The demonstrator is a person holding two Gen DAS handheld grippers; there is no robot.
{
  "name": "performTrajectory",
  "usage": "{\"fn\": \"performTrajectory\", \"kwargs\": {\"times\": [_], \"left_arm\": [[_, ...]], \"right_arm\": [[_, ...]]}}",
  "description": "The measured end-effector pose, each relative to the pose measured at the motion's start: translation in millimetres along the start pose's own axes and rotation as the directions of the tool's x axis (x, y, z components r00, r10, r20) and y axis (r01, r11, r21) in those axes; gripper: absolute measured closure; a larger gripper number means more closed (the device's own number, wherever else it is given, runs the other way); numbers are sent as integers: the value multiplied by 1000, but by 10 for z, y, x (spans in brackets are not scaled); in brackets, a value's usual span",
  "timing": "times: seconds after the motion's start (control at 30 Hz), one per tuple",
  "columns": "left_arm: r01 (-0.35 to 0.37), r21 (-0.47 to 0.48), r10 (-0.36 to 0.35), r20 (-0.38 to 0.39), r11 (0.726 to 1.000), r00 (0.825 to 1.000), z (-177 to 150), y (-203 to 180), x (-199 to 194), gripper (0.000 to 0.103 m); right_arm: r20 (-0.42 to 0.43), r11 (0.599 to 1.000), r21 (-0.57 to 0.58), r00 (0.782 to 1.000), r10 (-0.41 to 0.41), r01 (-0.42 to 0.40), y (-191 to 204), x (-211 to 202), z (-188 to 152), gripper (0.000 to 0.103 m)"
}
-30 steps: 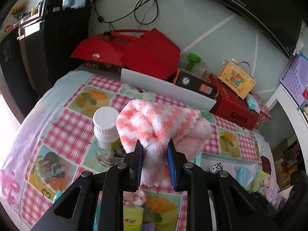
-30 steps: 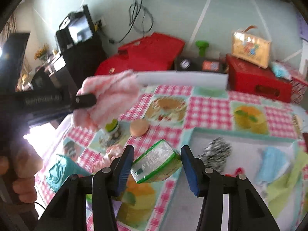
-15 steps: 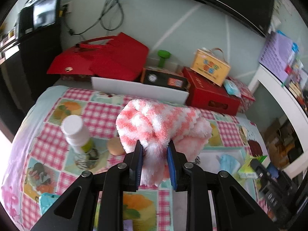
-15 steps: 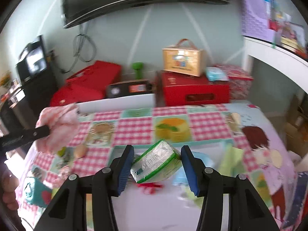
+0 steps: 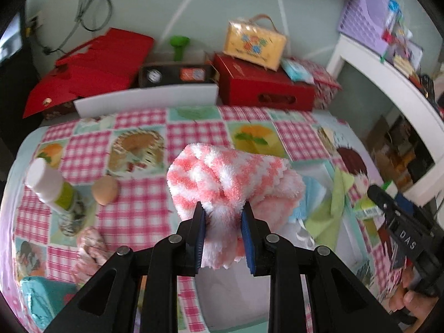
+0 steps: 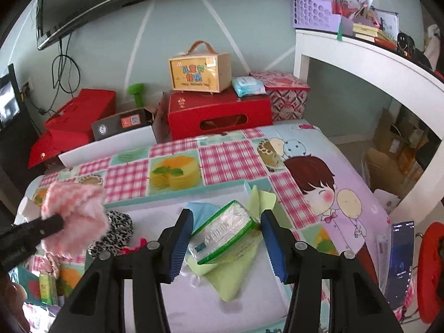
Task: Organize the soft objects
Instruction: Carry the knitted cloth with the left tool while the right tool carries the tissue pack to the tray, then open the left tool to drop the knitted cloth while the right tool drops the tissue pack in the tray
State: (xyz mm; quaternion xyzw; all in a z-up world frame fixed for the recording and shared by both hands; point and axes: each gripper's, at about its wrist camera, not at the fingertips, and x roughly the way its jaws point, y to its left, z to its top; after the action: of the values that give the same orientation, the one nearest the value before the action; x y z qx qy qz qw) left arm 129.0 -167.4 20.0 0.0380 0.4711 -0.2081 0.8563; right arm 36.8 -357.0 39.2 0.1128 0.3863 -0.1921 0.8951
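- Checked tablecloth (image 5: 144, 216) spread over the whole work surface, white tray (image 6: 172, 202) lying on it.
- Left claw (image 5: 223, 219) clamped tight on fluffy pink-and-white sock (image 5: 230, 177), bunched and folded over the fingertips.
- Right claw (image 6: 226, 230) half open yet gripping green-edged tissue pack (image 6: 222, 233), tilted, crinkly and soft.
- Both now hanging above the tray, no longer over the bottle (image 5: 48, 186) side as a second ago; likely close to dropping off.
- Leopard-print scrunchie (image 6: 113, 230), blue mask (image 6: 204, 211) and green cloth (image 6: 236, 274) already inside the tray.
- Red boxes (image 6: 219, 116) farther back against the wall.
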Motion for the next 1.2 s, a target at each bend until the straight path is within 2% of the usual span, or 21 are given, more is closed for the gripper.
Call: {"fn": "performTrajectory", "kwargs": {"times": [0.23, 0.3, 0.37, 0.47, 0.57, 0.67, 0.83, 0.9, 0.97, 1.17, 1.2], "left_arm": [[9, 60, -2, -107, 998, 994, -140, -244, 320, 78], [12, 76, -3, -117, 997, 993, -157, -295, 332, 70], [10, 90, 0, -115, 996, 993, -162, -338, 310, 60], [12, 99, -2, -105, 995, 995, -155, -359, 268, 57], [7, 94, 2, -90, 996, 996, -142, -349, 213, 50], [-1, 80, 7, -80, 997, 997, -118, -304, 186, 49], [-24, 45, 27, -68, 999, 997, -101, -186, 170, 47], [-43, 21, 44, -67, 999, 997, -85, -113, 183, 38], [-68, 6, 68, -68, 998, 995, -74, -49, 193, 35], [-137, -43, 134, -69, 990, 989, -46, 197, 231, 32], [-143, -49, 139, -71, 989, 988, -50, 225, 237, 27]], "right_arm": [[-84, 1000, -11, 996, -13, 12, 14, 220, -88, 49], [-107, 1000, -13, 994, -7, 6, 24, 275, -111, 49], [-109, 1000, -14, 994, 1, -2, 35, 283, -118, 49], [-100, 1000, -19, 995, 17, -19, 56, 263, -111, 49], [-97, 999, -28, 995, 28, -31, 93, 257, -98, 47], [-89, 998, -27, 995, 46, -49, 114, 235, -85, 40], [-72, 998, -41, 996, 50, -54, 144, 193, -71, 39], [-72, 998, -43, 996, 50, -53, 151, 188, -70, 39], [-76, 998, -48, 996, 48, -51, 159, 198, -72, 39], [-93, 997, -68, 995, 36, -42, 183, 248, -92, 24], [-96, 997, -68, 995, 35, -42, 182, 258, -95, 20]]}}
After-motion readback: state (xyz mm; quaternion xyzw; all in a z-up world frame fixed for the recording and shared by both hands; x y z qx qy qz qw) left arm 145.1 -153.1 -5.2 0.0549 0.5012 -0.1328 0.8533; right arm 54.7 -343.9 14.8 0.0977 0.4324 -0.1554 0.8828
